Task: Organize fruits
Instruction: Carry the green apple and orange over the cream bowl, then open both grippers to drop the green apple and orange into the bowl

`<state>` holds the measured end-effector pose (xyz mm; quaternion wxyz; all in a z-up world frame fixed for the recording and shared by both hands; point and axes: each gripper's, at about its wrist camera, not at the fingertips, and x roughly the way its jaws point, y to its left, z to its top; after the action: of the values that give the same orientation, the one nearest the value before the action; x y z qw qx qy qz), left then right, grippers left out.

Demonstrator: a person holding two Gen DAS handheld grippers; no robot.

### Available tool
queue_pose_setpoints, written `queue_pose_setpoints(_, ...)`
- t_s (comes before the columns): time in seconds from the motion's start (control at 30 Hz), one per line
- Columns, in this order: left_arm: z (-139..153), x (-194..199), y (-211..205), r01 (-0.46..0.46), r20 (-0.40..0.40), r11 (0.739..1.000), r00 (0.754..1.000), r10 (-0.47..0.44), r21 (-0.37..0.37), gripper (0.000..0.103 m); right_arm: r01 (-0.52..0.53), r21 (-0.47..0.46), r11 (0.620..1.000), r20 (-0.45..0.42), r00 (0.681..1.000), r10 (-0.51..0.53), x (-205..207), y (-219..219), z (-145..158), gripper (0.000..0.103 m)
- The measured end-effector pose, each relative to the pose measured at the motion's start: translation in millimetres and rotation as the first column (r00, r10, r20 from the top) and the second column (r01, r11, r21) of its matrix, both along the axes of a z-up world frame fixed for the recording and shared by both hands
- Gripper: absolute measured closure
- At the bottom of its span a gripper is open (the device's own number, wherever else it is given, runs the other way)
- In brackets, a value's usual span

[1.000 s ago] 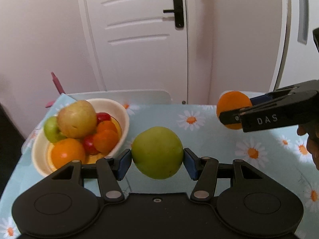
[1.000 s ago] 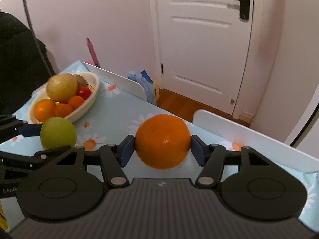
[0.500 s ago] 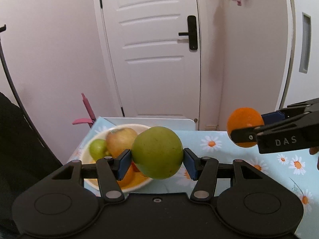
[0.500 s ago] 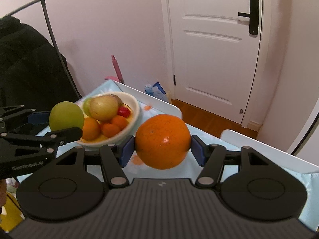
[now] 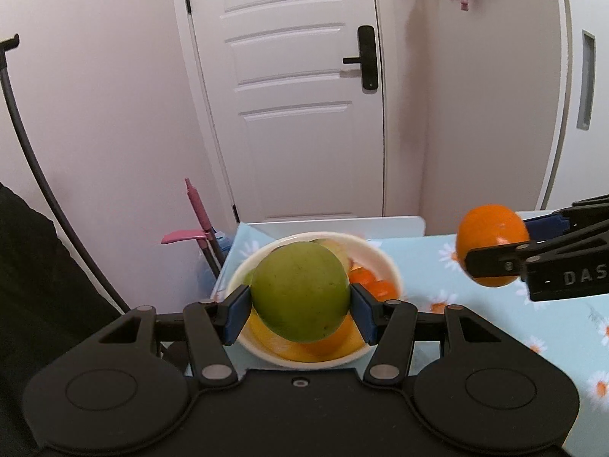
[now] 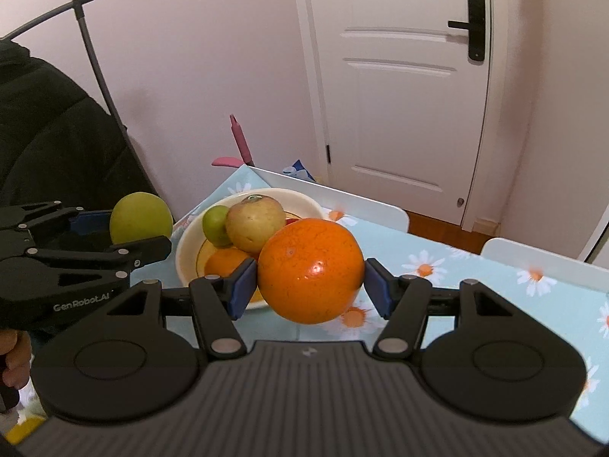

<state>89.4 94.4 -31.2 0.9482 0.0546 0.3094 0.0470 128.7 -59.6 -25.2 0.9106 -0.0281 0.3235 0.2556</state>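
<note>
The left gripper (image 5: 300,314) has its blue pads pressed on either side of a green apple (image 5: 300,291), which it holds clear of the table. In the left wrist view the apple hangs in front of a cream fruit bowl (image 5: 384,262), covering most of what lies in it. The right gripper (image 6: 309,288) is closed likewise on a large orange (image 6: 310,270), its pads tight against both flanks, the fruit lifted off the surface.

From the right wrist view the bowl sits at the far left corner of the table, just behind and left of the held orange. It holds a yellowish apple (image 6: 255,222) on top, a small green fruit (image 6: 215,225) on its left, a second orange (image 6: 224,262) at the near side and a glimpse of something red behind. The left gripper with its apple is to the left of the bowl, near the table's edge.

The table wears a pale blue tablecloth (image 6: 475,266) printed with daisies. A white chair back (image 6: 342,200) stands along the far side, and a white door (image 6: 403,87) with a black handle is beyond. A pink-handled tool (image 6: 239,141) leans by the wall at the far left.
</note>
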Motion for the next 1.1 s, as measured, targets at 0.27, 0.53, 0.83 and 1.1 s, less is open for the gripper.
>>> queue_pose_setpoints(0.27, -19.4, 22.4, 40.7, 0.058, -0.036, 0.998, 0.998, -0.059, -0.018, 0.042, 0.086, -0.014, 0.996, -0.018, 0.996, -0.086, 0.7, 39.7, -11.0, 0.027)
queue_pose_setpoints(0.53, -50.0, 48.8, 64.4, 0.14, -0.09, 0.99, 0.986, -0.142, -0.026, 0.042, 0.174, -0.02, 0.984, -0.053, 0.983, -0.175, 7.3, 63.2, -31.1, 0.027)
queue_pose_setpoints(0.83, -69.5, 65.9, 74.3, 0.173, -0.126, 0.984, 0.976, -0.177, -0.039, 0.035, 0.208, -0.034, 0.977, -0.08, 0.974, -0.21, 16.9, 68.4, -42.7, 0.027)
queue_pose_setpoints(1.1, -49.1, 48.9, 75.3, 0.171, -0.062, 0.985, 0.983, -0.172, -0.028, 0.007, 0.207, -0.041, 0.977, -0.085, 0.974, -0.21, 23.1, 63.3, -42.9, 0.027)
